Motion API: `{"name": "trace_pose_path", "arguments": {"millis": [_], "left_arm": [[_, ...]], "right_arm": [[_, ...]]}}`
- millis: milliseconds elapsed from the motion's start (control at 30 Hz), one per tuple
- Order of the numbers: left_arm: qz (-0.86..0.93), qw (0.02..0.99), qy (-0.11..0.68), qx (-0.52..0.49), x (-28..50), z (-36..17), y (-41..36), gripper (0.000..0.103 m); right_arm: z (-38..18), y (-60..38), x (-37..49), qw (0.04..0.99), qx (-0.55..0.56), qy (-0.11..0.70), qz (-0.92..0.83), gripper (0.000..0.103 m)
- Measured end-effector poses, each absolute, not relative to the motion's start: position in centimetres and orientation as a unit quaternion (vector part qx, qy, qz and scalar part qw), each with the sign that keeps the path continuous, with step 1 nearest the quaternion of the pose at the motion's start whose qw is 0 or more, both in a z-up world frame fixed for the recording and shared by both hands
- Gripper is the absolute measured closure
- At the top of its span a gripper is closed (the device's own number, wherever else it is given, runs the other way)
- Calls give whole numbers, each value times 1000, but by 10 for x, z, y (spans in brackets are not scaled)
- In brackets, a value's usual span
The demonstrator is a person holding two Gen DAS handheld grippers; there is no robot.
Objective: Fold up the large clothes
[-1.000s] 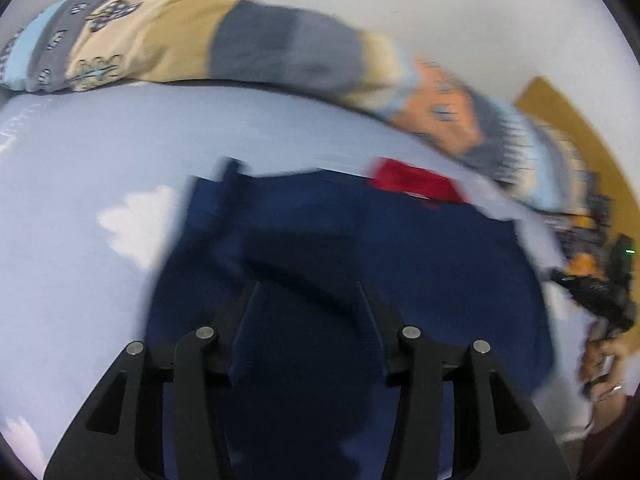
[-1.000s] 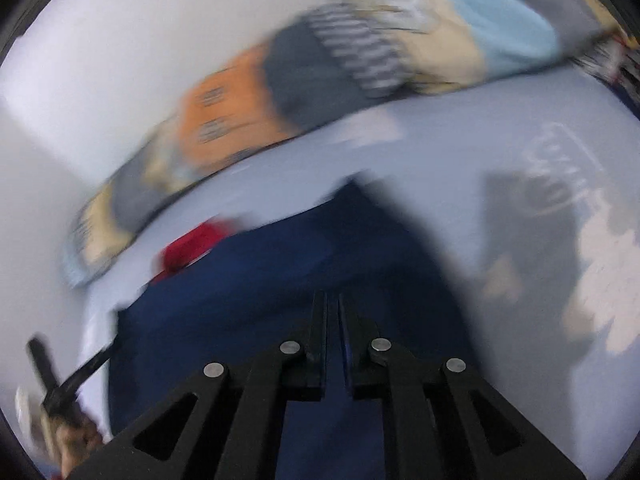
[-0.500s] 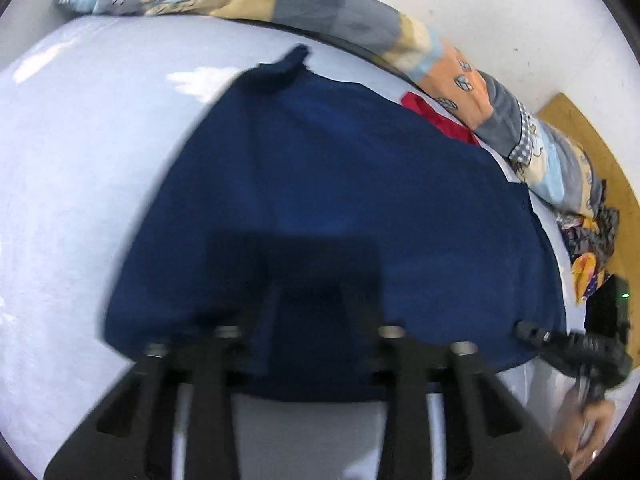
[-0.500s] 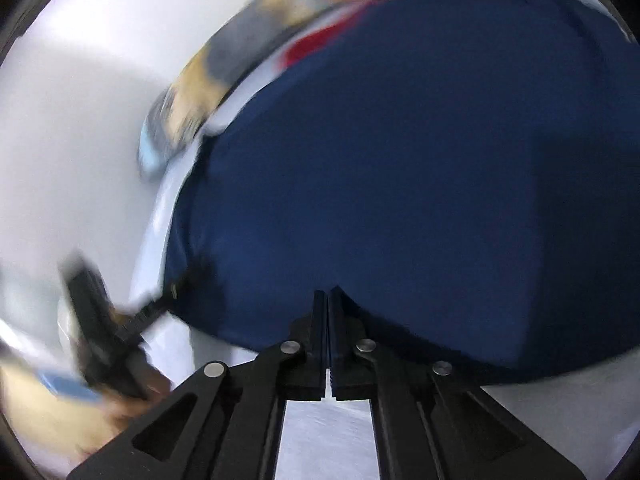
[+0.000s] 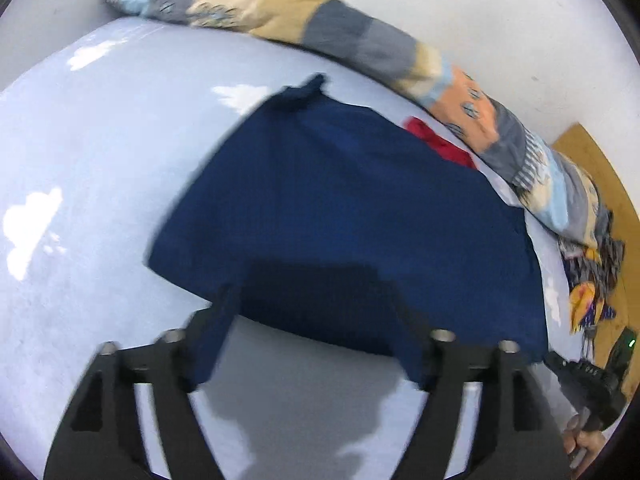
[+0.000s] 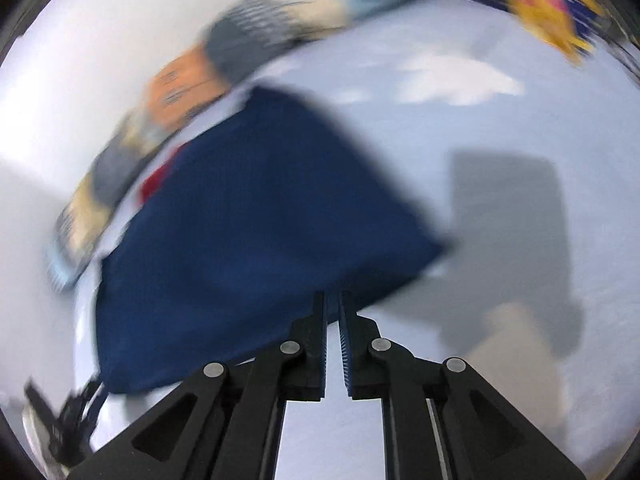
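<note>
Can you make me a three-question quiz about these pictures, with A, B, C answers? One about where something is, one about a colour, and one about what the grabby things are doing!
1. Where is the red cloth?
A. Peeking out beyond the far edge of the blue garment
B. Held in the left hand-held gripper
C. On the wooden floor

2. What colour is the big garment?
A. Green
B. Navy blue
C. Yellow

3. How is the left hand-held gripper?
A. Shut tight on the quilt
B. Holding a cup
C. Open wide

Answers:
1 A: the red cloth shows past the blue garment, near the patchwork quilt.
2 B: it is dark blue against the pale bed sheet.
3 C: the left hand-held gripper has its fingers far apart.
</note>
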State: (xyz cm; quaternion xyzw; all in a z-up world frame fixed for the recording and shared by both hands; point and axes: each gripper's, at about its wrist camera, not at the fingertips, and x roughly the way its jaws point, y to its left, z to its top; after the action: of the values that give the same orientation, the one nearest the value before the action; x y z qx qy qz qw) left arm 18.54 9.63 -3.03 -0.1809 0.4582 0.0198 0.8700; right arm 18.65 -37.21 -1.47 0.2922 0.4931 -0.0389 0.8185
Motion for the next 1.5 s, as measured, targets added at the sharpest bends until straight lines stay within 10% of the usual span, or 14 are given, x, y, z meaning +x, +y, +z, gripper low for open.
{"name": "trace_pose_path", "arguments": {"millis": [433,1500], "left_arm": [[42,841,540,17,219,-66,31,23],[28,868,492,59,229,-61,24,20]], "right_arm": [[-29,-245,243,840,146,521,35,88],[-49,-238,254,820,149,551,32,75]]}}
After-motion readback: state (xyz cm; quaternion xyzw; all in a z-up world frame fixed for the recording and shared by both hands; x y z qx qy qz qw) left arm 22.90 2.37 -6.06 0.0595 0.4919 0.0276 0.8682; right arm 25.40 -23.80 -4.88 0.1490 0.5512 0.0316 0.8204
